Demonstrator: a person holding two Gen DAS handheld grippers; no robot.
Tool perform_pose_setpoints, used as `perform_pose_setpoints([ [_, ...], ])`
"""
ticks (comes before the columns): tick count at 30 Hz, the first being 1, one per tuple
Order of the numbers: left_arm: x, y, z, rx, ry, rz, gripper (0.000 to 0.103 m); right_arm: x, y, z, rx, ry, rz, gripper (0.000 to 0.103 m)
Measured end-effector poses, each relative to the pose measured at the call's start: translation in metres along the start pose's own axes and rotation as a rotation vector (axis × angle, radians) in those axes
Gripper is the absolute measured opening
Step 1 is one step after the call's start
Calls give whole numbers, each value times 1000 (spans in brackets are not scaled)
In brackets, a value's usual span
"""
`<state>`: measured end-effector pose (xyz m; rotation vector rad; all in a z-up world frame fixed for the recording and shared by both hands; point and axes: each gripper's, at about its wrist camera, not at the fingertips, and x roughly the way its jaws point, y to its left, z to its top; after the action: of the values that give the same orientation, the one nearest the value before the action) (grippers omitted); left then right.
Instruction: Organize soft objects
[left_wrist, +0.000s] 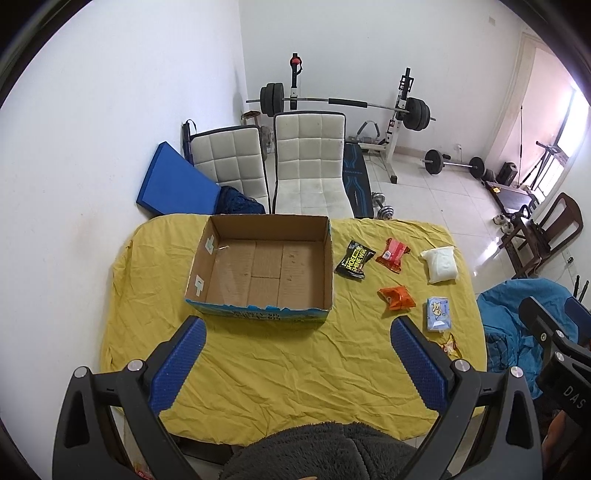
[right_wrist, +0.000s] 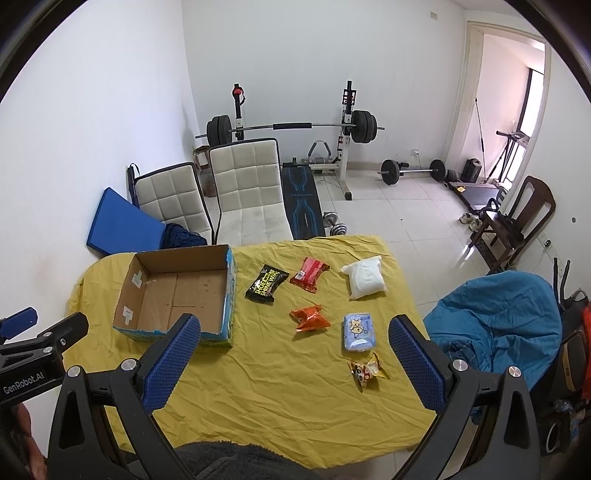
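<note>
An empty open cardboard box (left_wrist: 264, 271) (right_wrist: 177, 295) sits on the left of the yellow-covered table (left_wrist: 288, 365) (right_wrist: 295, 398). To its right lie soft packets: a black one (left_wrist: 354, 259) (right_wrist: 266, 283), a red one (left_wrist: 393, 254) (right_wrist: 308, 274), a white pouch (left_wrist: 440, 264) (right_wrist: 365, 277), an orange one (left_wrist: 397, 297) (right_wrist: 310, 318), a blue tissue pack (left_wrist: 437, 314) (right_wrist: 357, 331) and a small yellow snack (left_wrist: 450, 345) (right_wrist: 367, 370). My left gripper (left_wrist: 297, 363) is open above the table's near side. My right gripper (right_wrist: 295, 363) is open too, near the orange packet and tissue pack. Both are empty.
Two white padded chairs (left_wrist: 295, 162) stand behind the table, with a blue mat (left_wrist: 173, 184) against the wall. A barbell rack (left_wrist: 343, 103) and weights are farther back. A blue beanbag (right_wrist: 495, 325) and a wooden chair (right_wrist: 517, 221) stand to the right.
</note>
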<state>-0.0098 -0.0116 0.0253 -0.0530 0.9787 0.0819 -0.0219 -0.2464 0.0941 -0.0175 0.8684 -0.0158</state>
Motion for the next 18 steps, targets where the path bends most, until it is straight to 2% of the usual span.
perform_pose_setpoints([
  [12, 3, -6, -4, 8, 12, -4, 103, 4, -1, 0, 15, 9, 10, 103],
  [18, 24, -21, -1, 24, 34, -7, 103, 25, -22, -6, 56, 47, -9, 103],
])
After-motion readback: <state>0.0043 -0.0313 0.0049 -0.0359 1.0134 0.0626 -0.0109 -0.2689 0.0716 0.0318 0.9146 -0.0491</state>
